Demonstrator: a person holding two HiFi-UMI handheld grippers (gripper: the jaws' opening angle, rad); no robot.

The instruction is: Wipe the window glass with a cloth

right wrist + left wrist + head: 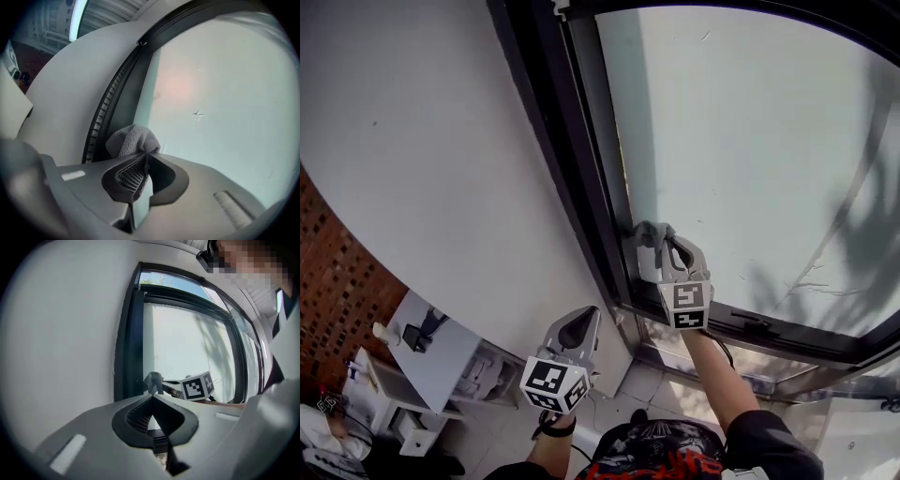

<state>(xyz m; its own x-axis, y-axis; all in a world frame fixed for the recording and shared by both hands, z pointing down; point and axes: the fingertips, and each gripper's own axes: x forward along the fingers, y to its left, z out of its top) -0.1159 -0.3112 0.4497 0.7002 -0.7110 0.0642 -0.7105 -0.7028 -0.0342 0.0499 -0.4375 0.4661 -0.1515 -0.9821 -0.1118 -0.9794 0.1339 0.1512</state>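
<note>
Head view, ctr of frame: right gripper clamps a grey cloth against the window glass, at the pane's btm-left corner, just beside the dark frame. Left gripper, lower ctr, is clenched on nothing, apart from the glass, w/ white wall behind it. Right gripper view alone shows the cloth as knit fabric bunched between its jaws. Left gripper view alone shows its own jaw tips meeting, plus the other gripper's marker cube mid-frame. Only head view shows a brick wall, lower left.
</note>
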